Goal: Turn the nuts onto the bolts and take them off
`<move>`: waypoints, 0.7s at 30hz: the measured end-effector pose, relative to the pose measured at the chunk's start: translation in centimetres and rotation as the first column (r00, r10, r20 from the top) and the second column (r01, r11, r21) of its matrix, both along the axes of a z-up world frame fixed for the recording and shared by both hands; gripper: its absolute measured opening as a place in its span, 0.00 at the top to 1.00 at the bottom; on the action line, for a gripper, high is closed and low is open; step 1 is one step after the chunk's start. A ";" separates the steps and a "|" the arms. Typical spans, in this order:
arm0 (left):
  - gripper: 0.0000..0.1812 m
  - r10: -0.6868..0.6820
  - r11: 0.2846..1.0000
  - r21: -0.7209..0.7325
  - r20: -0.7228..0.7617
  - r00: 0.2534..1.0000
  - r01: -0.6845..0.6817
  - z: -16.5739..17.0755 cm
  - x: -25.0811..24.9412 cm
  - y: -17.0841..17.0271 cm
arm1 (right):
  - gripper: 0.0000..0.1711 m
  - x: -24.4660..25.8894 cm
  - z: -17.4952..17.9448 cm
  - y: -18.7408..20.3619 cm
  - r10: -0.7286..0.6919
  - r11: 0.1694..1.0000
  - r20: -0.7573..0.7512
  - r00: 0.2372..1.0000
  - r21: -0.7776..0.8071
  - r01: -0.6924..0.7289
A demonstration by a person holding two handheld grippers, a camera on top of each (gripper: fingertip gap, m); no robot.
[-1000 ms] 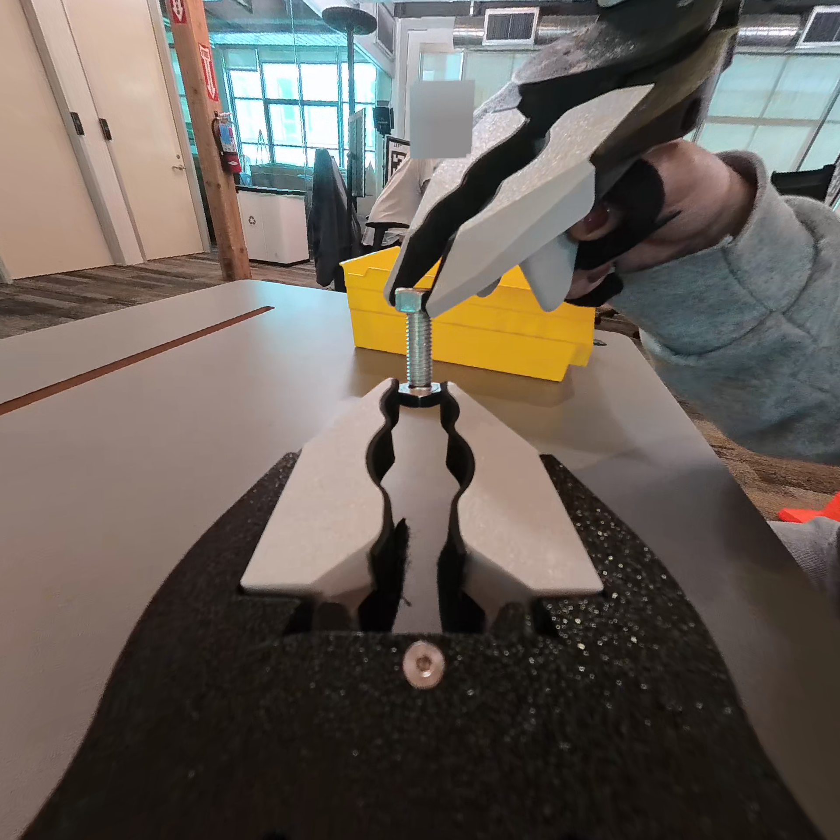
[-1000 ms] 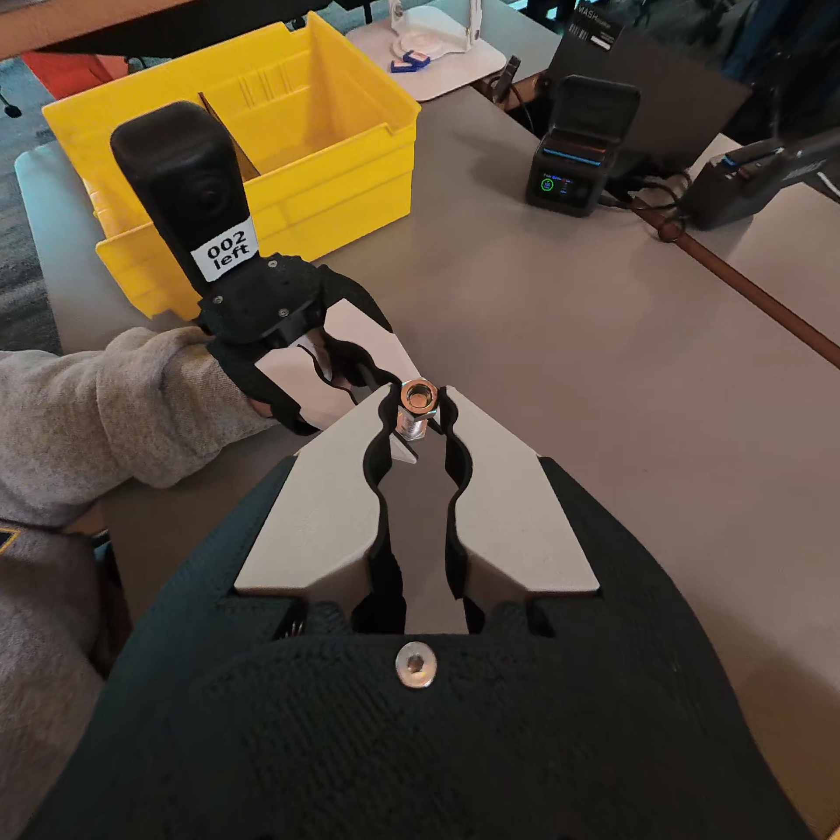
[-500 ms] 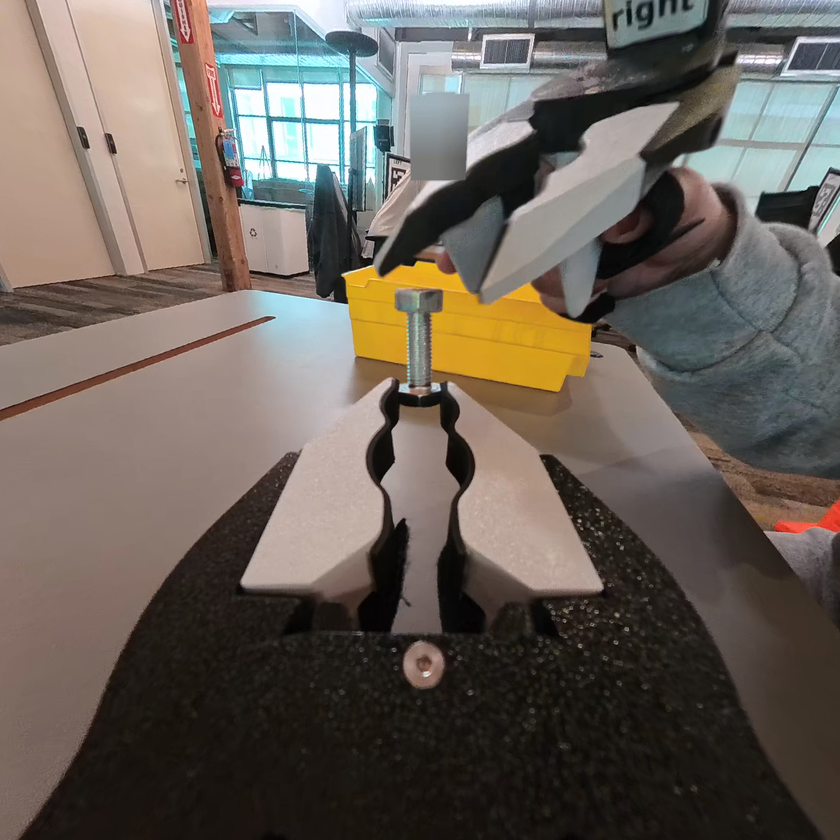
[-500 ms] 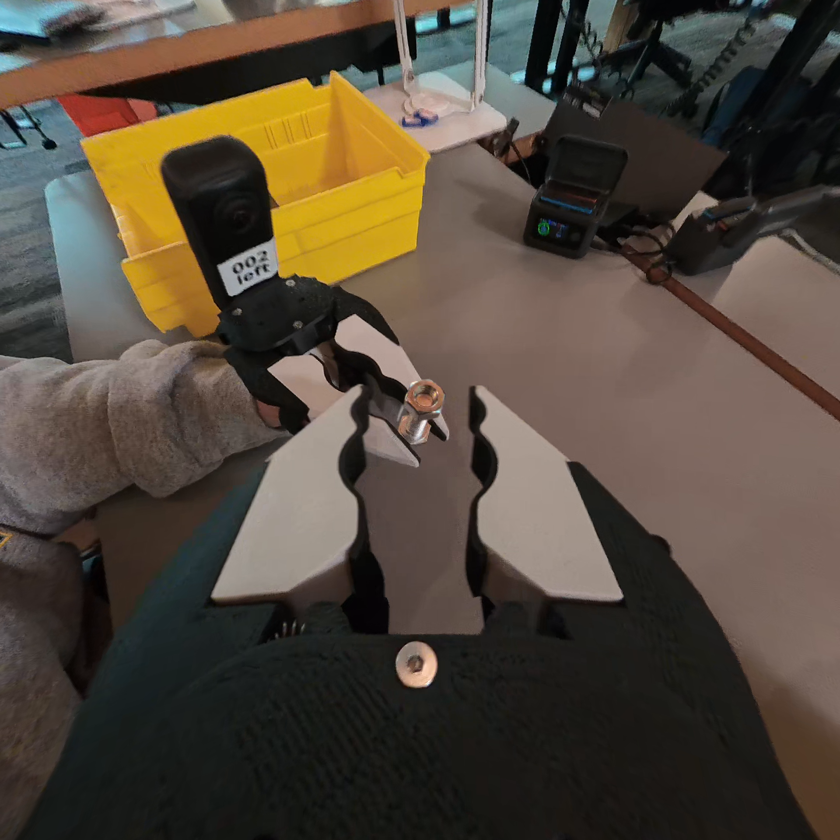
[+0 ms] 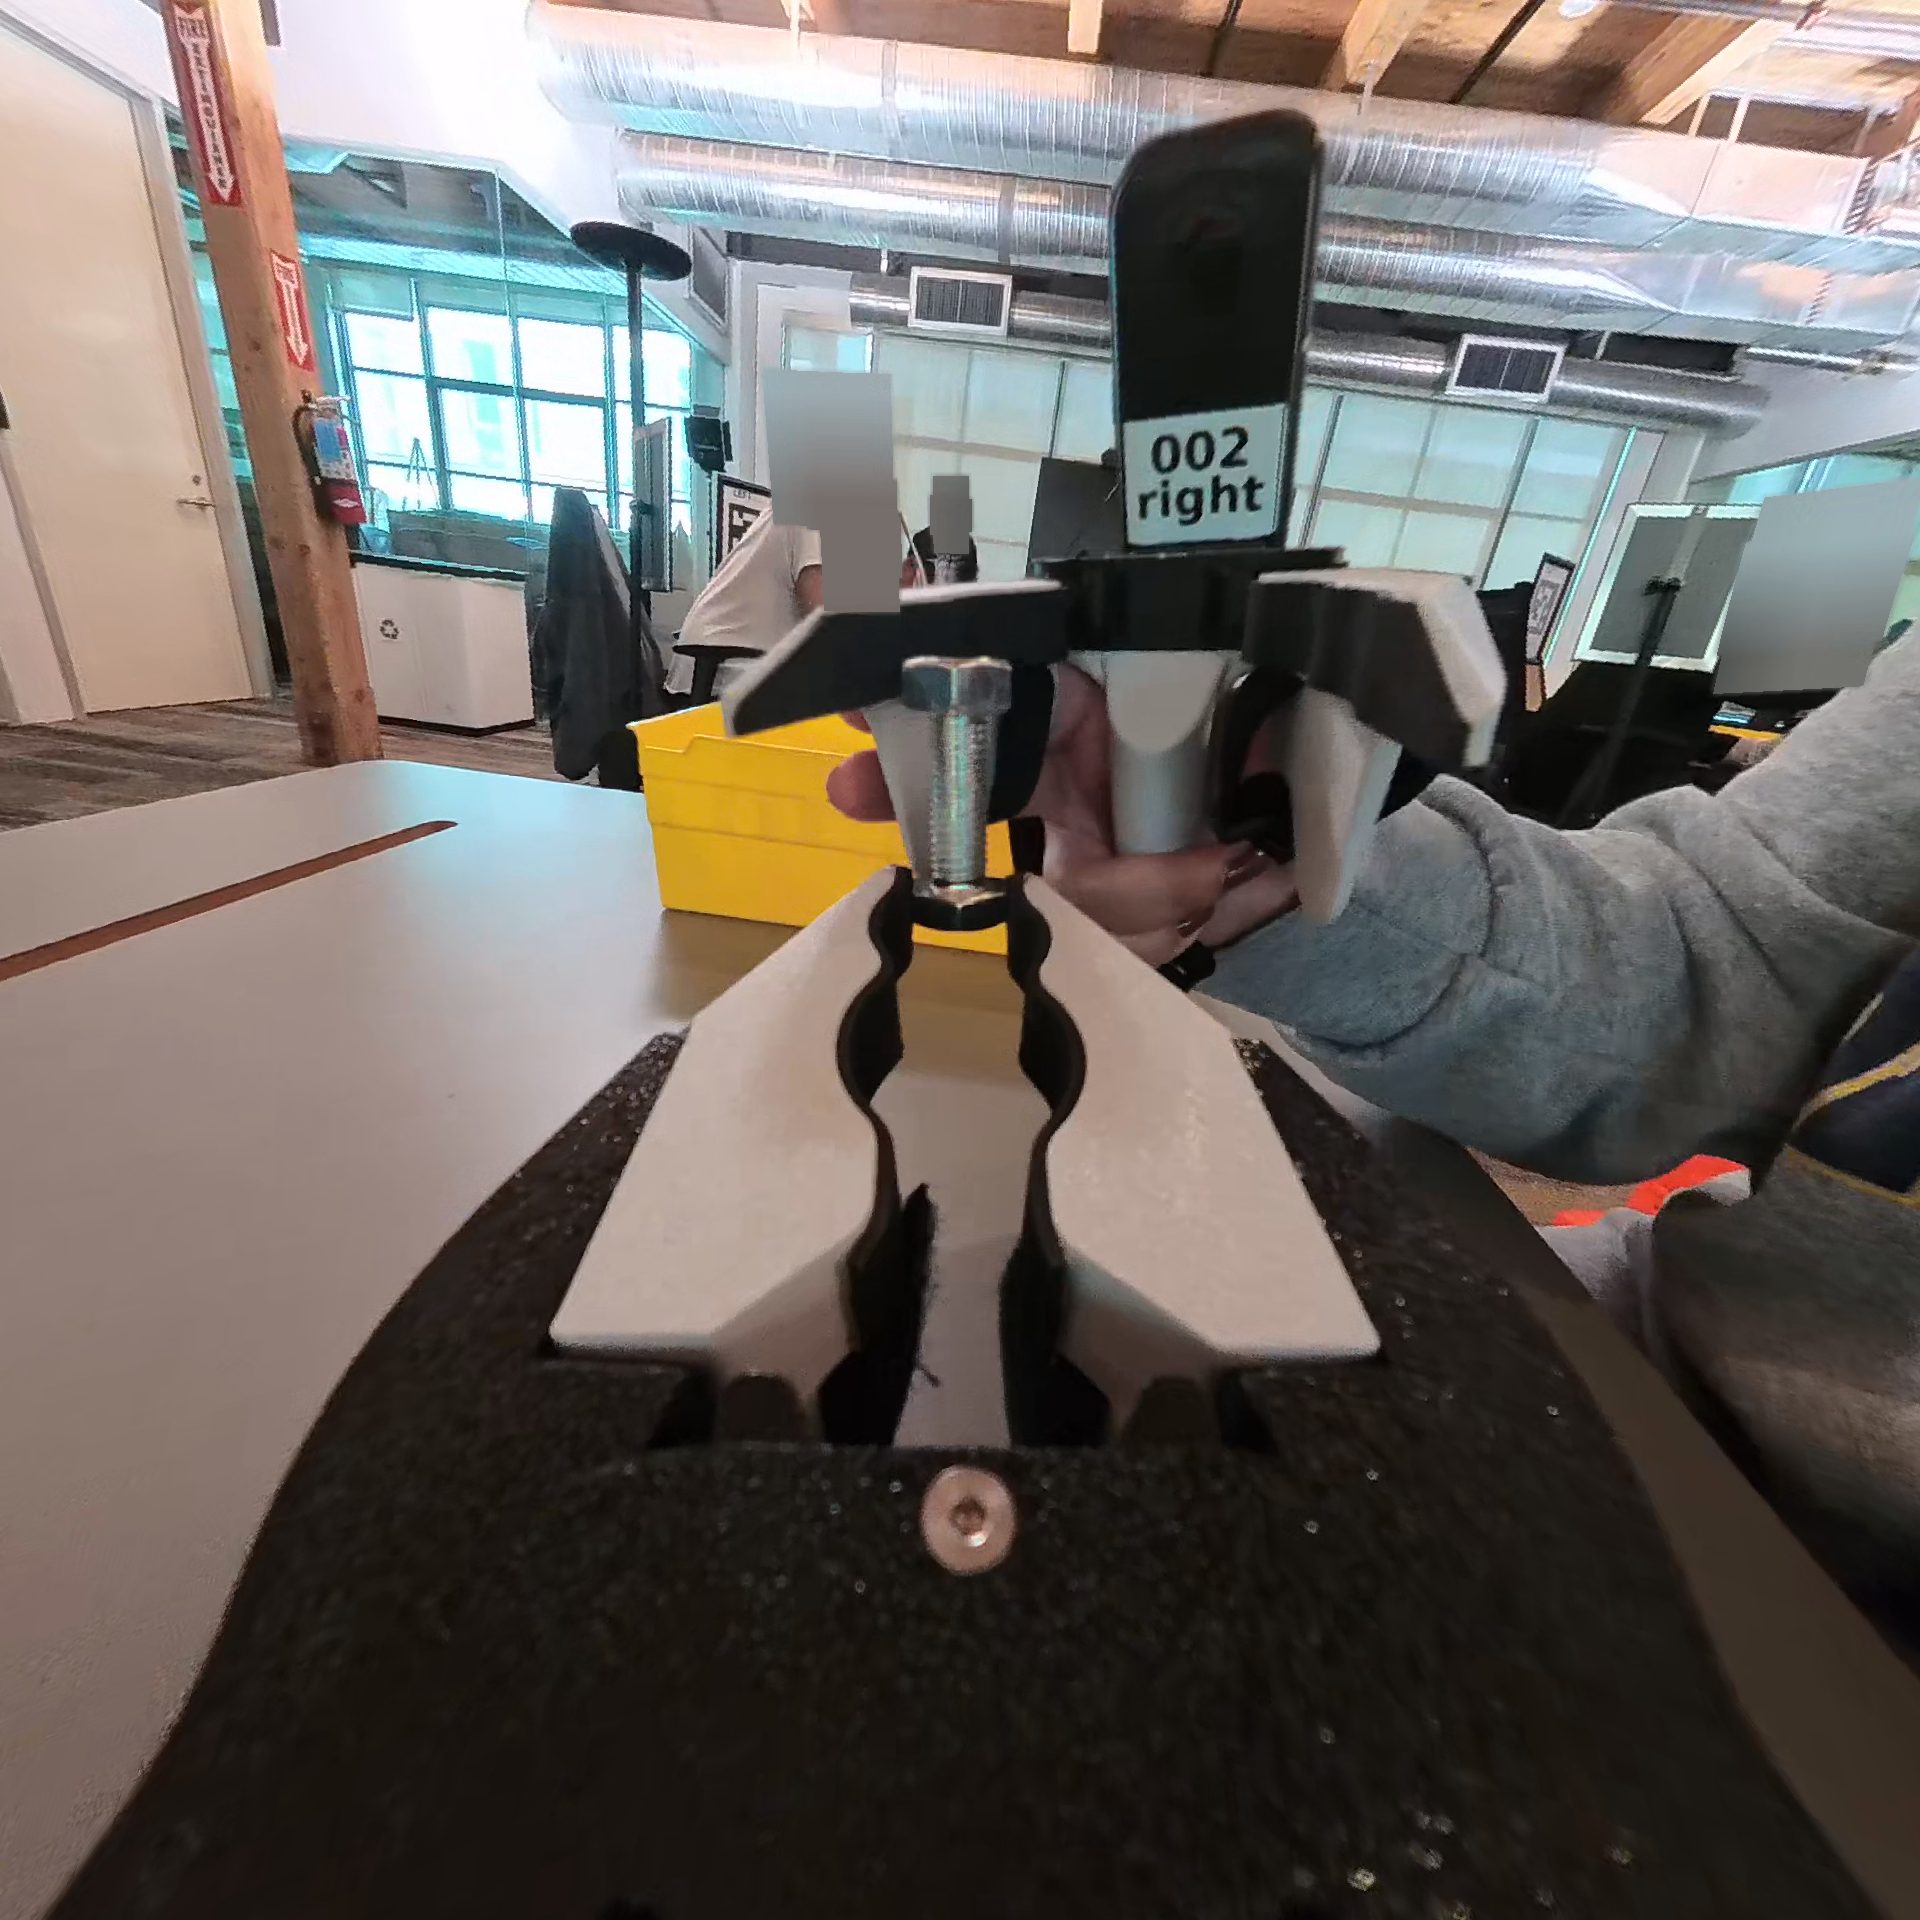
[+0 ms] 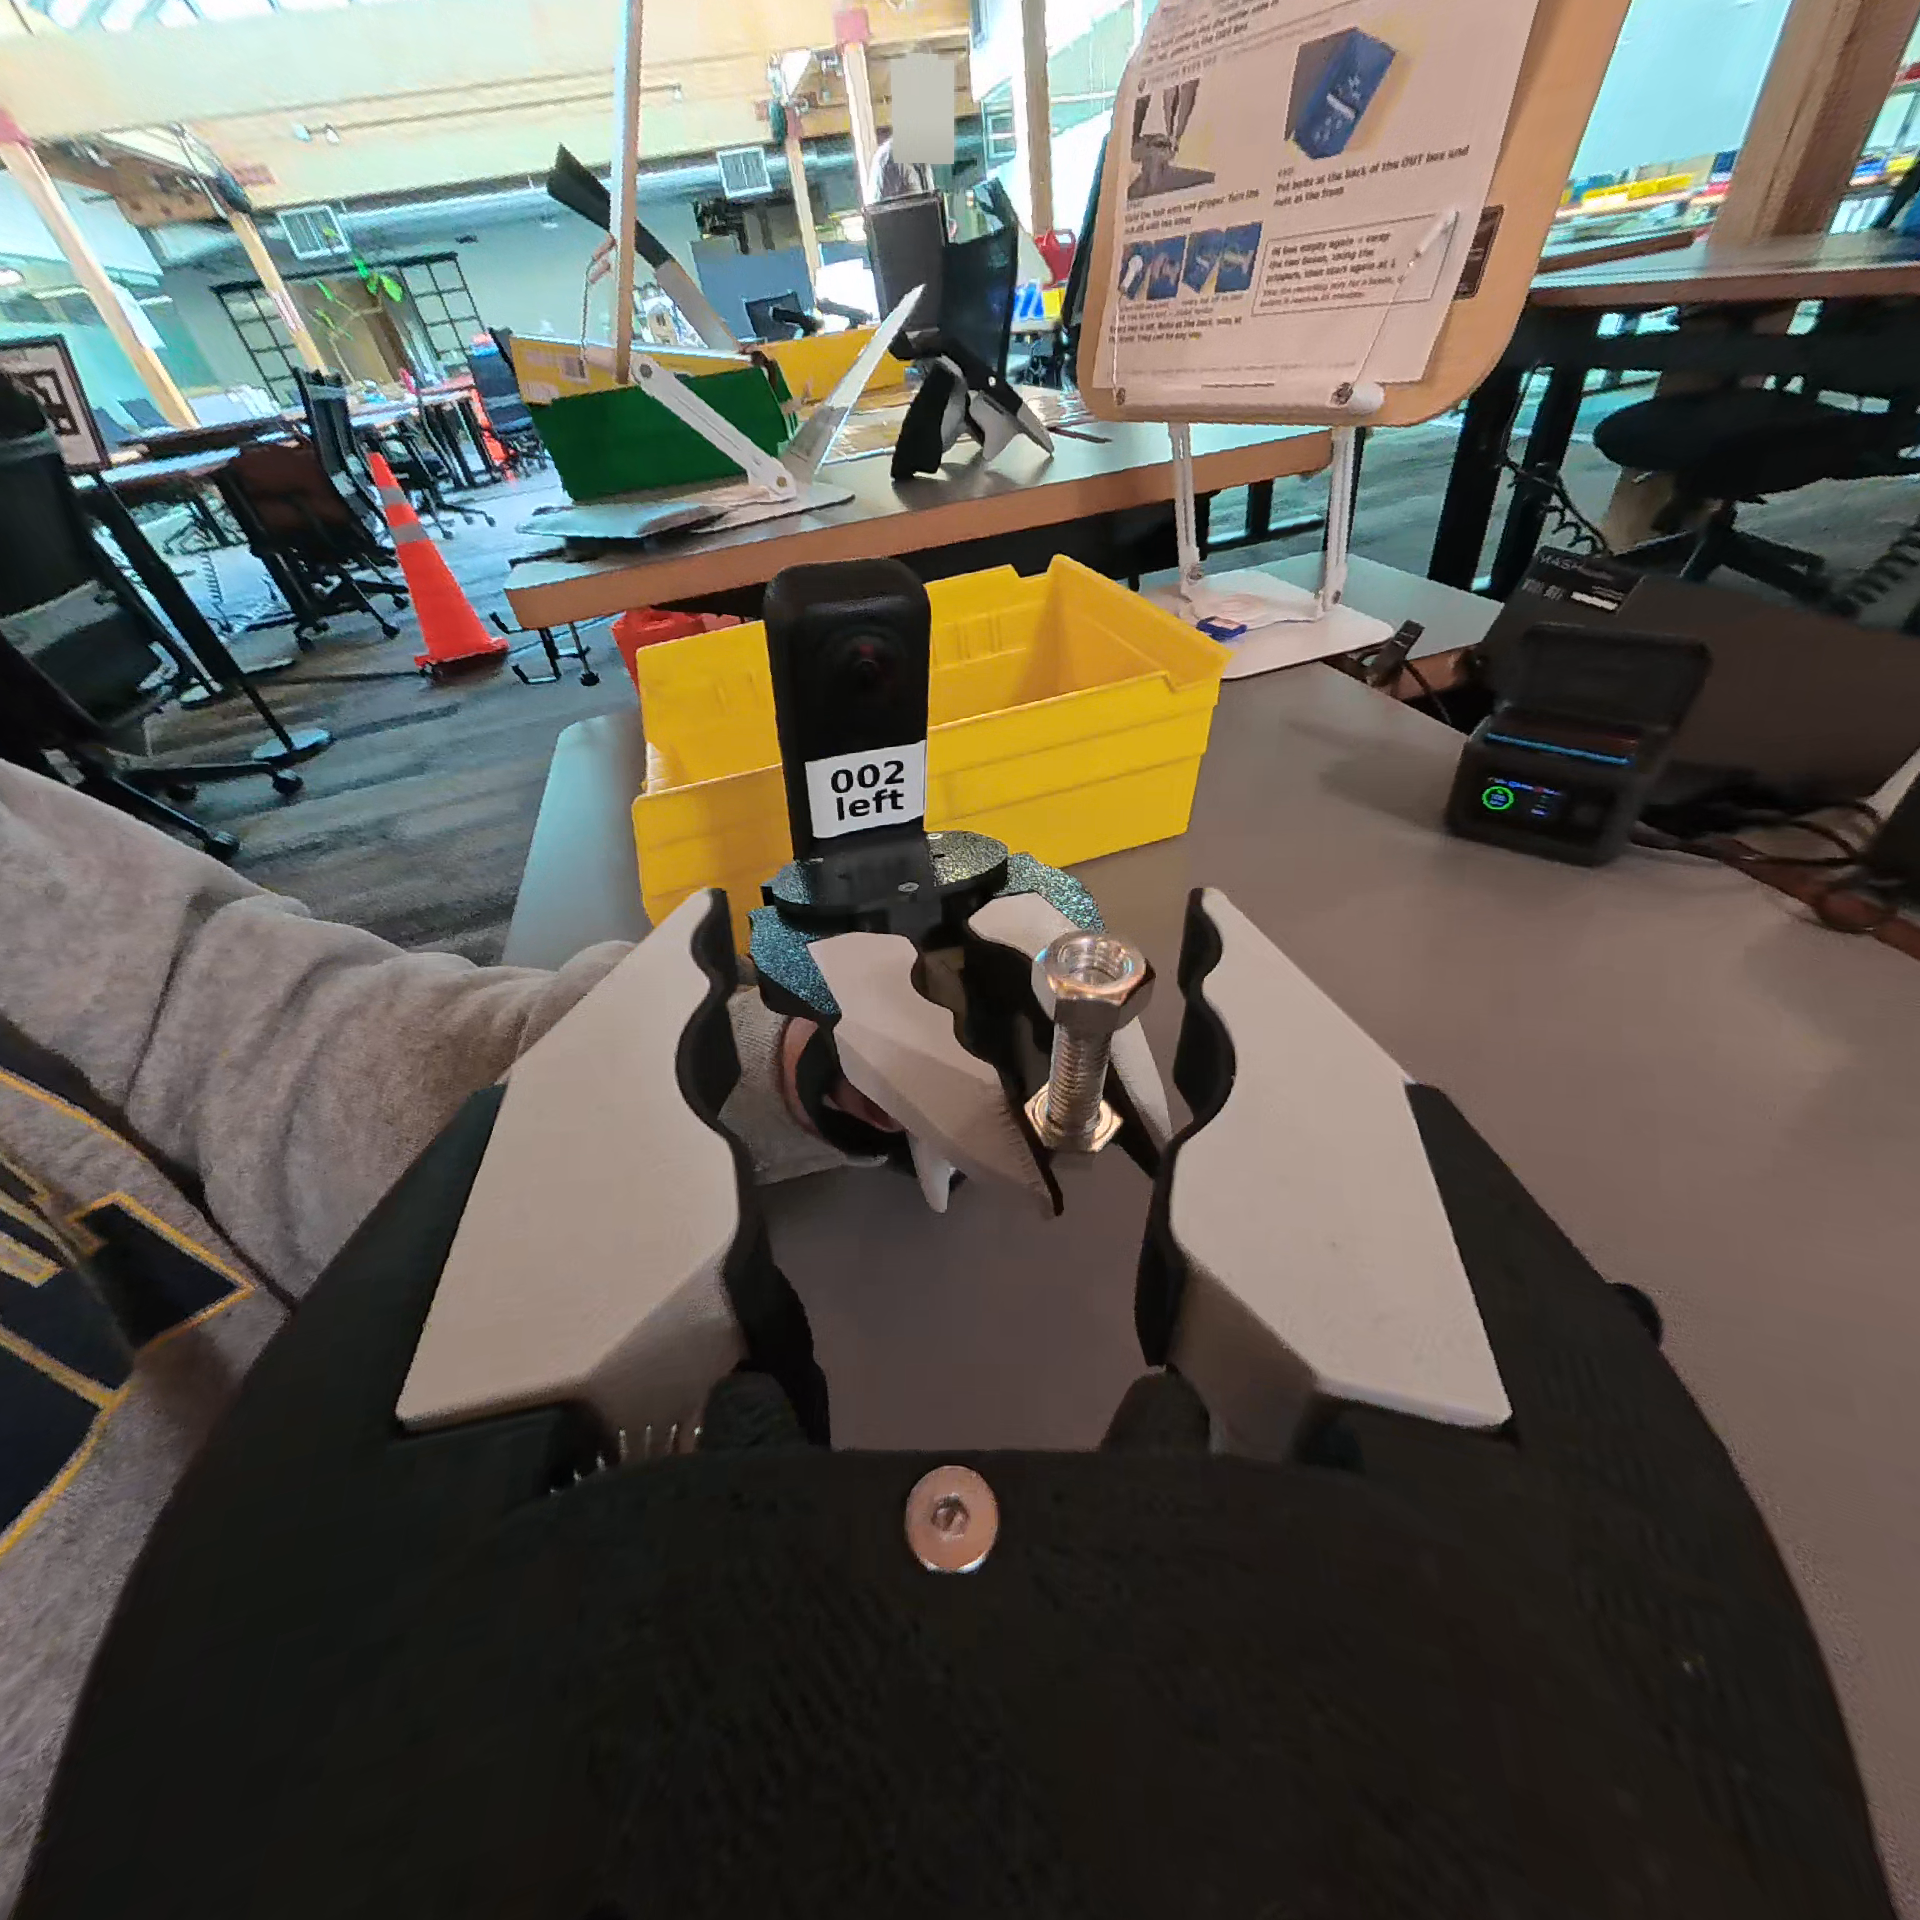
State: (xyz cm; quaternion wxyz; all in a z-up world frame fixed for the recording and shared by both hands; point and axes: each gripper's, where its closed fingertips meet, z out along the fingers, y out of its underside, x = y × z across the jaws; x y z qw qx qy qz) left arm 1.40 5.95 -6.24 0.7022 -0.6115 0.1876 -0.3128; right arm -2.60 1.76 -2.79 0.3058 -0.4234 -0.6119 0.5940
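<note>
A silver bolt (image 5: pixel 956 790) stands upright, hex head on top, with a thin nut (image 5: pixel 958 899) at its lower end. My left gripper (image 5: pixel 958 906) is shut on that nut, just above the grey table (image 5: pixel 312 1039). My right gripper (image 5: pixel 1112 707) is open wide beyond the bolt, level with its head and touching nothing. In the right wrist view the bolt (image 6: pixel 1081 1039) stands between my right gripper's (image 6: pixel 956 920) spread fingers, nearer the right one. The nut (image 6: pixel 1070 1124) sits in the left gripper's tips (image 6: pixel 1075 1143).
A yellow bin (image 6: pixel 1039 748) stands on the table behind the bolt and also shows in the left wrist view (image 5: pixel 769 831). A small black device (image 6: pixel 1569 758) with cables sits at the right. A stand holding an instruction sheet (image 6: pixel 1299 208) is behind the bin. Grey sleeves (image 5: pixel 1558 966) hold both grippers. Left tips and right tips are each some 35 centimeters from the small black device (image 6: pixel 1569 758).
My right gripper was shut on the bolt head from above. It opened, let go, backed off and levelled out. My left gripper still holds the nut with the bolt upright.
</note>
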 end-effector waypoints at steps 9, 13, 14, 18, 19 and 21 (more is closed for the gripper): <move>0.92 0.050 0.998 -0.030 0.032 0.998 -0.049 -0.3 -1.3 0.5 | 0.52 0.7 -0.1 0.6 -0.003 1.000 0.001 1.000 -0.014 0.003; 0.92 0.058 0.998 -0.038 0.032 0.998 -0.057 -0.4 -1.5 0.6 | 0.52 1.0 -0.2 1.1 -0.020 1.000 0.001 1.000 -0.010 0.020; 0.92 0.050 0.998 -0.036 0.033 0.998 -0.049 -0.3 -1.4 0.5 | 0.52 0.9 -0.2 1.3 -0.030 0.999 -0.005 1.000 -0.015 0.029; 0.92 -0.021 1.000 -0.023 0.011 1.000 0.021 -0.3 0.0 0.0 | 0.52 0.5 0.1 1.0 -0.016 1.000 -0.027 1.000 -0.024 0.016; 0.92 -0.036 0.999 -0.023 0.004 0.999 0.036 -0.3 0.4 0.0 | 0.52 0.4 0.1 0.6 -0.005 1.000 -0.027 1.000 -0.020 0.005; 0.92 -0.053 0.998 -0.025 -0.002 0.999 0.053 -0.4 0.7 -0.1 | 0.52 0.2 0.0 0.0 0.015 1.000 -0.028 0.999 -0.013 -0.015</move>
